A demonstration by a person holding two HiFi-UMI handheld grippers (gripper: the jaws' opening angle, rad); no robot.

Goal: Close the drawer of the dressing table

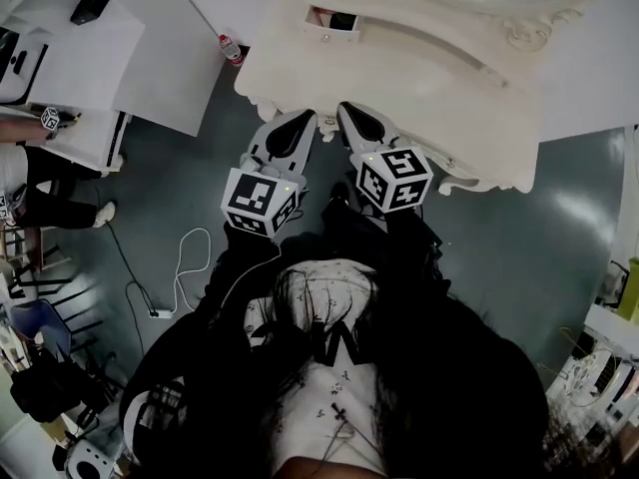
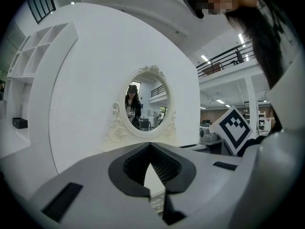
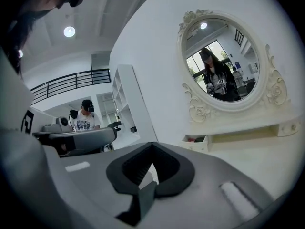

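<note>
The cream dressing table stands just ahead of me, its oval mirror against the white wall. A small drawer on the tabletop's left end is pulled open, with dark and red items inside; the right gripper view shows that drawer too. My left gripper and right gripper hang side by side at the table's front edge, both shut and empty, well short of the drawer. In the left gripper view the mirror sits above the left gripper; the right gripper points left of the drawer.
White desks stand to the left, with a bottle on the floor by the dressing table's left corner. A white cable loops on the grey floor. A person with a headset sits at the far left.
</note>
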